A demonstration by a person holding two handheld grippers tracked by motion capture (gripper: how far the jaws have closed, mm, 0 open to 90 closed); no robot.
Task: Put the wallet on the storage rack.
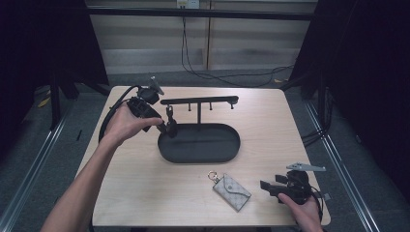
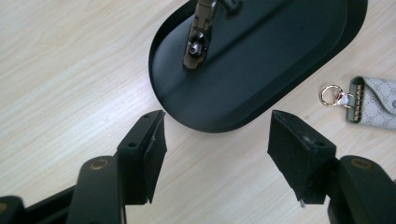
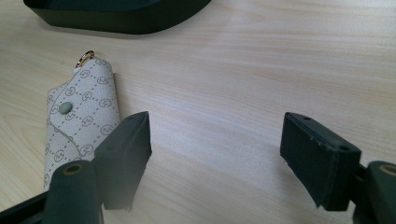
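A black oval tray (image 1: 198, 161) sits mid-table with a post and a T-shaped hanger bar (image 1: 199, 100) rising from it. My left gripper (image 1: 169, 126) hovers at the tray's left end, jaws open and nothing between them. In the left gripper view the gripper (image 2: 217, 135) faces the tray's rim (image 2: 205, 126) and the post's foot (image 2: 196, 44). A grey patterned key pouch (image 1: 232, 192) with a gold ring (image 1: 212, 175) lies in front of the tray. My right gripper (image 1: 267, 187) rests open at the front right. In its own view the right gripper (image 3: 215, 135) stands just right of the pouch (image 3: 79, 121).
The light wooden table (image 1: 270, 121) has bare room right of the tray and along its front left. Black cables (image 1: 193, 67) run over the floor behind the table. Dark curtains stand at both sides.
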